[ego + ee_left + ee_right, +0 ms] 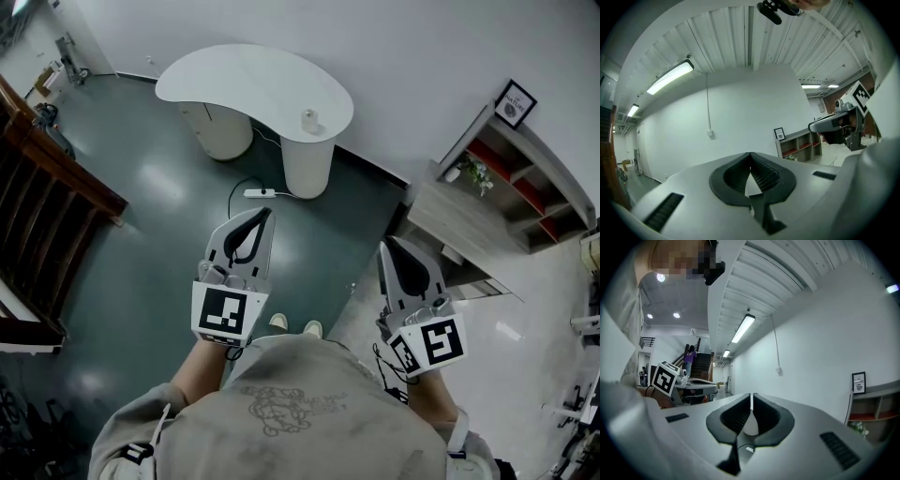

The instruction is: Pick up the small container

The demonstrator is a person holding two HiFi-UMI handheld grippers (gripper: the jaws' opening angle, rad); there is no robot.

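Observation:
A small white container point(309, 120) stands near the right end of a white kidney-shaped table point(234, 80), far ahead of me. I stand on the dark floor well short of it. My left gripper point(265, 213) is held at chest height, its jaws shut with nothing between them. My right gripper point(386, 243) is held level beside it, also shut and empty. Both point up and forward at a white wall: the left gripper point(750, 153) in its own view, the right gripper point(751, 394) in its own view. Neither gripper view shows the container.
A power strip point(259, 193) with a cable lies on the floor before the table's pedestals. A wooden shelf unit point(511, 178) with a plant point(473, 171) and a framed picture point(515, 103) stands right. A dark wooden staircase point(47, 187) runs along the left. A person point(689, 357) stands on distant stairs.

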